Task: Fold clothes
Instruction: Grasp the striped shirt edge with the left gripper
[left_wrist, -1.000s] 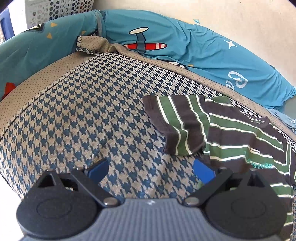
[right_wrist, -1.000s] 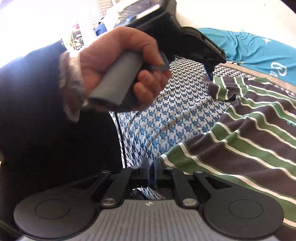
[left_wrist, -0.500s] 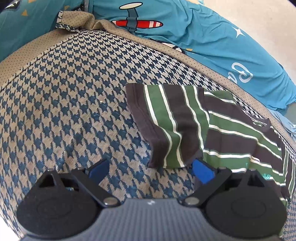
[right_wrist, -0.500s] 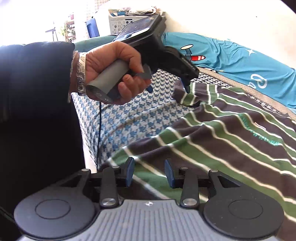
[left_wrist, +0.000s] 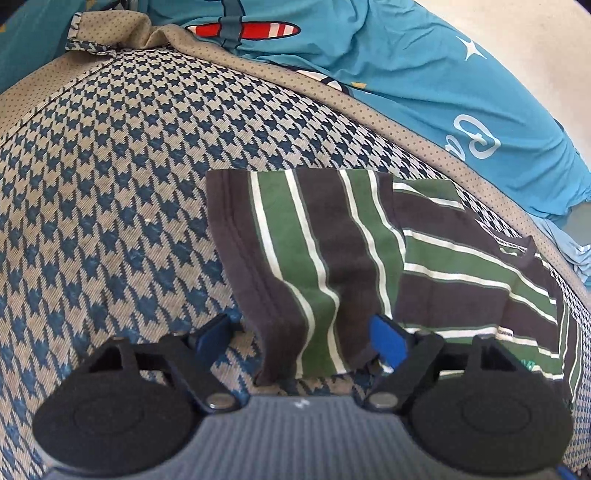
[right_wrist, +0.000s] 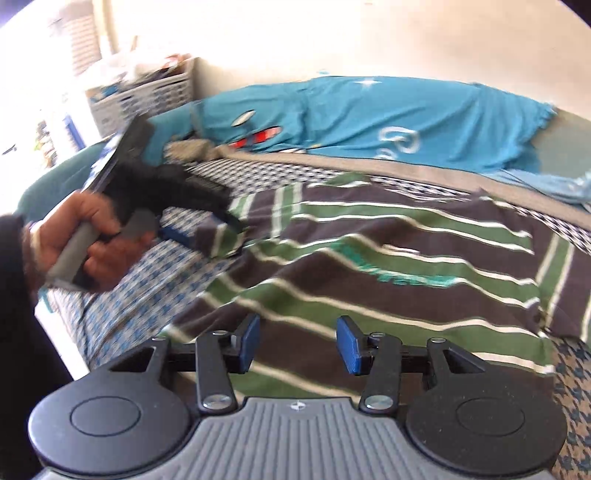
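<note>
The striped shirt is lying spread on the houndstooth bed cover, in brown, green and white bands. This shirt serves as the landmark for every position below.

1. Sleeve: the shirt's sleeve is lying flat on the cover, extending from the shirt body toward the left wrist camera. Its hem end is sitting between the 2 fingers of the left gripper.

2. Left gripper: the fingers are standing fairly wide and are closing. The sleeve end is lying between the 2 blue pads; the right pad is at the sleeve's edge, while the left pad is standing clear of the fabric. The pads are not pressing on the cloth. In the right wrist view, a hand is holding this gripper's grey handle at the shirt's sleeve side.

3. Right gripper: the fingers are at a medium gap and are opening. They are hovering over the shirt's lower body with nothing between them.

4. Surroundings: beyond the shirt, along the far side of the bed cover, a blue sheet printed with an aeroplane and stars is lying bunched. A white basket is standing past the sheet, by the wall.
</note>
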